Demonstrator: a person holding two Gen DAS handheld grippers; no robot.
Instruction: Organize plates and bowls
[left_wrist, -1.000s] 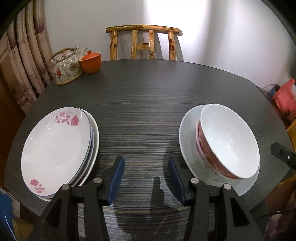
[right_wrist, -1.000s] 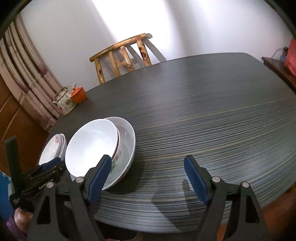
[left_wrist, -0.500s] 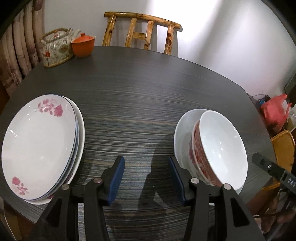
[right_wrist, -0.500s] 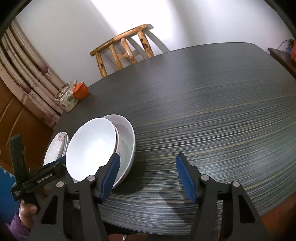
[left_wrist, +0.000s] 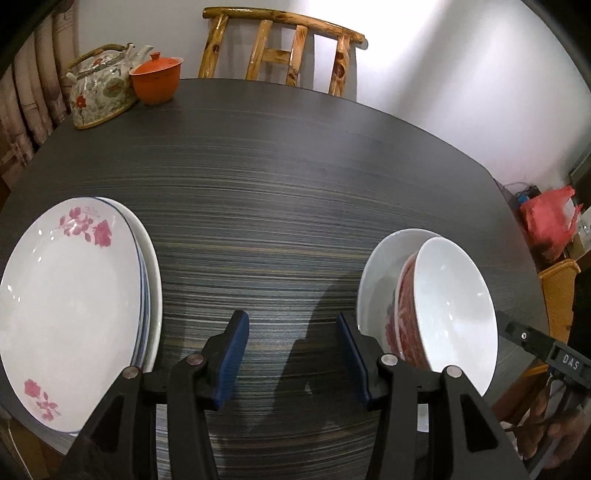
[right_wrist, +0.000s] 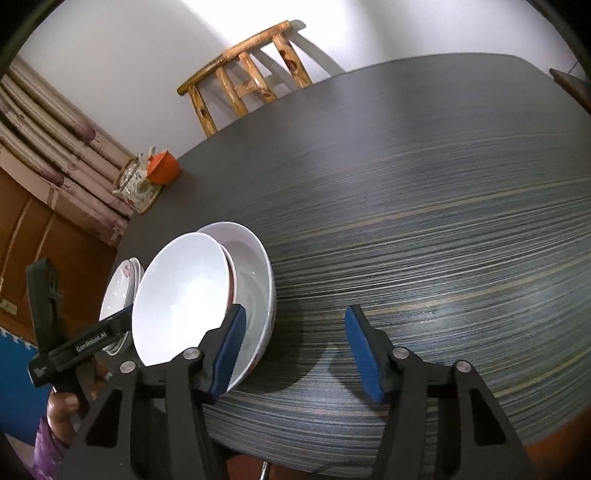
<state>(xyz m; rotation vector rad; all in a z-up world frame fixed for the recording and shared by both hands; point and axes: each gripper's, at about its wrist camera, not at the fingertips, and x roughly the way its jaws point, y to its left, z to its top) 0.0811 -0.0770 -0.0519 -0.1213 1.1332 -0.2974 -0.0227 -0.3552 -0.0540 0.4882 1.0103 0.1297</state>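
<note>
A stack of white plates (left_wrist: 70, 295) with pink flowers lies at the table's near left. At the near right a white bowl (left_wrist: 454, 306) with a red patterned outside sits tilted inside a wider white bowl (left_wrist: 380, 266). My left gripper (left_wrist: 291, 332) hangs open over bare table between the plates and the bowls. My right gripper (right_wrist: 295, 325) is just right of the nested bowls (right_wrist: 181, 295). Its jaws are closing with nothing between them, and its left finger (right_wrist: 229, 343) stands in front of the wider bowl's rim (right_wrist: 258, 280). The plates (right_wrist: 122, 280) show behind.
A flowered teapot (left_wrist: 99, 85) and an orange lidded cup (left_wrist: 157, 79) stand at the far left of the dark striped table (left_wrist: 295, 166). A wooden chair (left_wrist: 284, 48) stands behind it. A red bag (left_wrist: 550, 221) and curtains lie off the table.
The right gripper's jaws have narrowed, and it has come closer to the bowls. The left gripper has swung to the right; plates and bowls now sit nearer its fingers.
</note>
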